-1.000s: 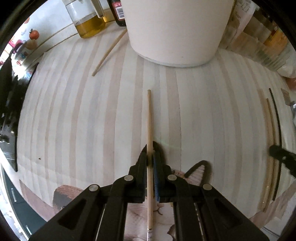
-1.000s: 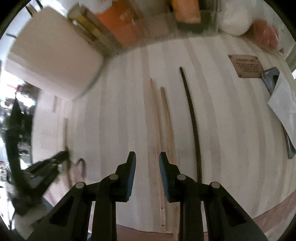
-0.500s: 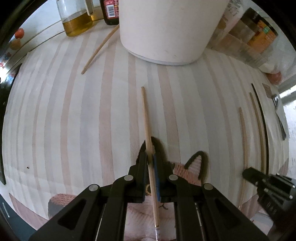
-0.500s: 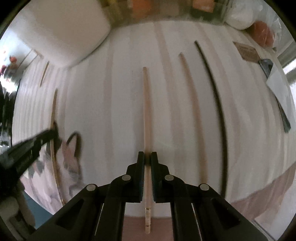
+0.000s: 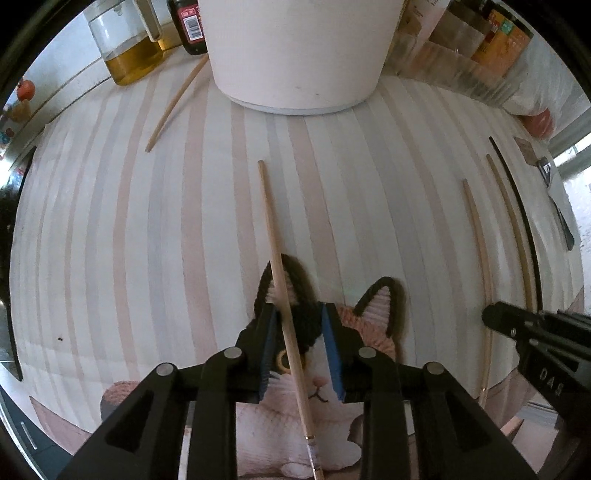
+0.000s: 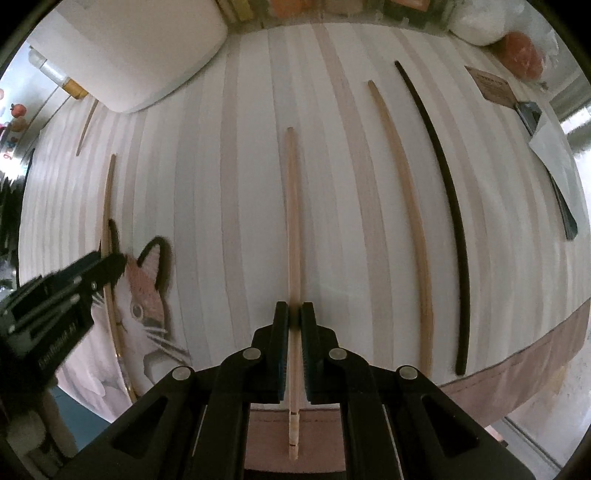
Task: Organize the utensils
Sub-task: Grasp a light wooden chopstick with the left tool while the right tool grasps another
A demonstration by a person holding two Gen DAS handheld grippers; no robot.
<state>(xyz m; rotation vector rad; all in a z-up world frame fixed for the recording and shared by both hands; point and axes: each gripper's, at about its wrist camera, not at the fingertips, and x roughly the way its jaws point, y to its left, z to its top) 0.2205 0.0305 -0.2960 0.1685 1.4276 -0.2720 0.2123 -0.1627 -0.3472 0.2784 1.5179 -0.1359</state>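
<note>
Our left claw (image 5: 299, 325) points straight down with its jaws opening; a pale wooden chopstick (image 5: 275, 258) lies between the blue pads, close by the left one, though we cannot tell whether that pad touches it. This chopstick lies slanted across a cat-shaped knitted mat (image 5: 306, 376), its far end out on the striped surface (image 5: 110, 240) and its near, banded end under the claw body.

Our right claw (image 6: 294, 314) also points down and is clamped on a second pale chopstick (image 6: 293, 221), the pads pressing on it near its banded near end. This one lies straight on the striped surface, running away from us.

Further out, to the right of the clamped chopstick, lie another wooden chopstick (image 6: 406, 206) and a black chopstick (image 6: 443, 192), side by side but apart, curved by the lens. Beyond them near the surface's edge sit a small brown tag (image 6: 495, 86) and a folded white paper (image 6: 554, 151).

At the far side stands a large white pot (image 5: 299, 55). Left of it are a glass jug of yellow liquid (image 5: 127, 48), a dark bottle (image 5: 188, 26), and one more wooden chopstick (image 5: 173, 105) lying slanted near the pot's base.
</note>
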